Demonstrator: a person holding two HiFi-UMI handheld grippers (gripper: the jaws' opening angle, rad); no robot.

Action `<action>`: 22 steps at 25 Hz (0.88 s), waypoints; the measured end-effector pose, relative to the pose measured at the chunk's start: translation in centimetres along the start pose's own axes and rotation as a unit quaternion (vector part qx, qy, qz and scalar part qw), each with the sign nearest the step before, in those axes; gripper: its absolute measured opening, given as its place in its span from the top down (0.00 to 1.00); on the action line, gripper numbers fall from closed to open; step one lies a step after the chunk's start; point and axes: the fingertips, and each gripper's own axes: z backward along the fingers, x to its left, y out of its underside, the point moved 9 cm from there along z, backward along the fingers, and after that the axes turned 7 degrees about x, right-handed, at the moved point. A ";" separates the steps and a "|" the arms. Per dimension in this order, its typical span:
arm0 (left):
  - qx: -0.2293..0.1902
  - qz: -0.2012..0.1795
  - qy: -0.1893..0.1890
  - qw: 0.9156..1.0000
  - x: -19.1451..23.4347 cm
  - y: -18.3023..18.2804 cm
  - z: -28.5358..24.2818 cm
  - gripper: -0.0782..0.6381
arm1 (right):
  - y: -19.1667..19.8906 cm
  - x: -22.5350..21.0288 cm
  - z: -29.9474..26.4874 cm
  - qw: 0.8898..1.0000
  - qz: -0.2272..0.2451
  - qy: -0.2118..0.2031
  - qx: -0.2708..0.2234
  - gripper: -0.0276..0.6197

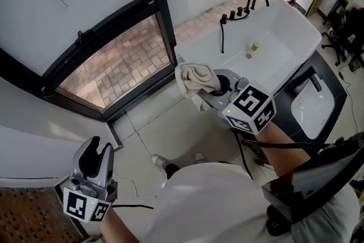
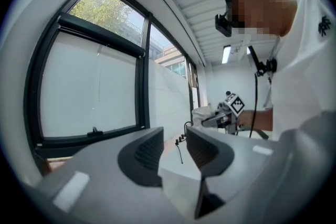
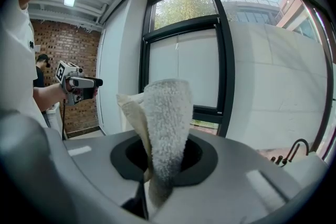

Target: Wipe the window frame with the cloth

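Head view: a cream terry cloth (image 1: 196, 78) is bunched at the tip of the right gripper (image 1: 209, 86), well short of the black metal window frame (image 1: 154, 8); the left gripper (image 1: 96, 156) hangs low, off to the side.
Left gripper view: jaws apart, nothing between them.
Right gripper view: jaws clamped on the cloth's lower fold, the wad standing up past them.
Risk: pressed along the frame, the wad may drag loose, or the bare jaw tips may scrape the frame.
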 end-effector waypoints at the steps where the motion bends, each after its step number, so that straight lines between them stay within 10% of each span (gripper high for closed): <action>1: 0.000 0.000 0.003 1.000 0.0 0.0 -0.1 0.68 | 0.0 0.0 0.0 1.000 0.000 0.001 0.001 0.85; 22: 0.007 0.008 0.012 1.000 -0.9 0.1 -0.3 0.68 | -0.2 0.2 0.0 1.000 0.006 -0.006 0.007 0.85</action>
